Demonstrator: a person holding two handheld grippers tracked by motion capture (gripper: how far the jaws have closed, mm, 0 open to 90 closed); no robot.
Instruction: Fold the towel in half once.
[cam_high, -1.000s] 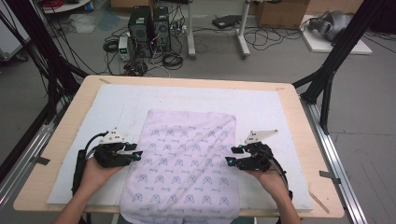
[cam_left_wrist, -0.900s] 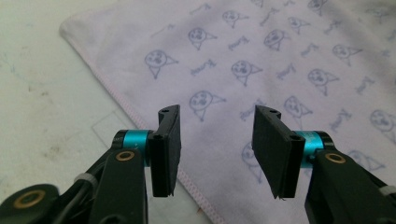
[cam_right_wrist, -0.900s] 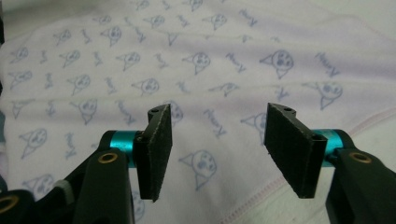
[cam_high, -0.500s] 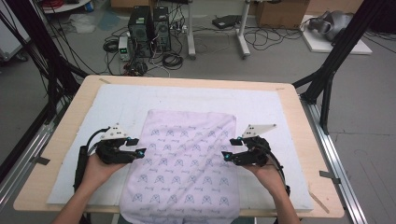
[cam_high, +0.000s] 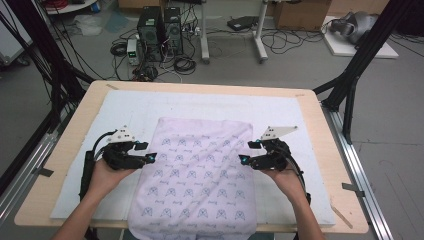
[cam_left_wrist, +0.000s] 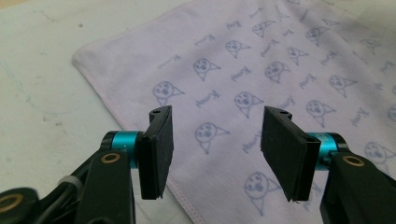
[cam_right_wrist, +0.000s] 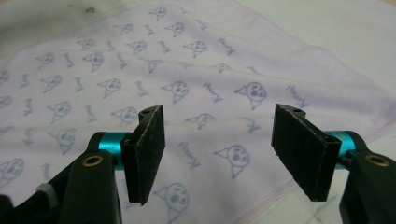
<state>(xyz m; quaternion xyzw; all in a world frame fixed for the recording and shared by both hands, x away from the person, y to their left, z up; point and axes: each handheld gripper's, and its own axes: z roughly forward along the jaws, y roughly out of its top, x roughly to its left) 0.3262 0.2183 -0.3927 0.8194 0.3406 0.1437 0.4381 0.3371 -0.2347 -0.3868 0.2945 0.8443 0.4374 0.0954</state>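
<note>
The left gripper (cam_high: 150, 158) hovers at the left edge of a towel (cam_high: 200, 175), its jaws parted with nothing between them; they have just been opening. In the left gripper view the two black pads (cam_left_wrist: 159, 151) stand apart above the towel's hem, not touching the cloth. The right gripper (cam_high: 243, 159) sits at the towel's right edge, jaws also spread and empty, having just opened wider. Each gripper is held in a hand (cam_high: 107, 175) reaching in from the near side. The towel, pale lilac with small printed faces, lies flat on a white mat (cam_high: 150, 107) on the table (cam_high: 75, 107), its near end hanging over the front edge.
</note>
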